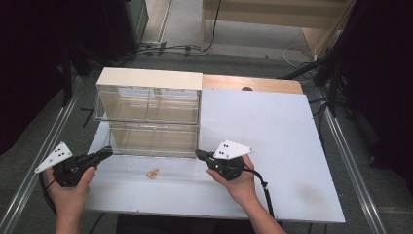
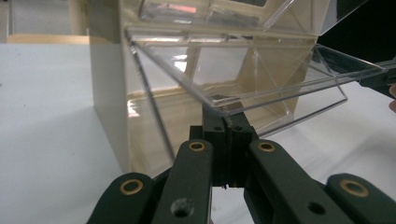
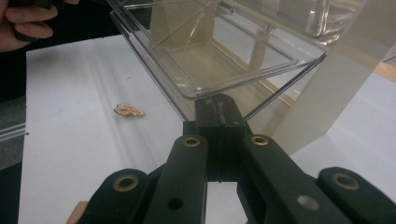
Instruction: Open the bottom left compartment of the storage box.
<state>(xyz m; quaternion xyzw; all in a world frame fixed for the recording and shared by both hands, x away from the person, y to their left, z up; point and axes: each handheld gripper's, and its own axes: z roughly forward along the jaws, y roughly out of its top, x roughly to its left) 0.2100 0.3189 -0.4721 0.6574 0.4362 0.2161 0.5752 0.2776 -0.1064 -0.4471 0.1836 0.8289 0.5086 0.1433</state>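
A cream cabinet (image 1: 148,78) holds two rows of clear plastic drawers. The lower clear drawer (image 1: 153,140) is tipped out toward me, its front rim raised off the white board. My left gripper (image 1: 108,152) is at the drawer's left front corner. In the left gripper view its jaws (image 2: 227,122) are pressed together on the thin rim corner (image 2: 219,105). My right gripper (image 1: 198,153) is at the right front corner, with its jaws (image 3: 217,111) likewise pinched on the rim (image 3: 205,93). The drawer looks empty.
A small tan scrap (image 1: 153,172) (image 3: 128,110) lies on the white board (image 1: 272,146) in front of the drawer, between my hands. The upper drawers (image 1: 146,105) are closed. Metal rails run along both sides of the table, and cables lie behind it.
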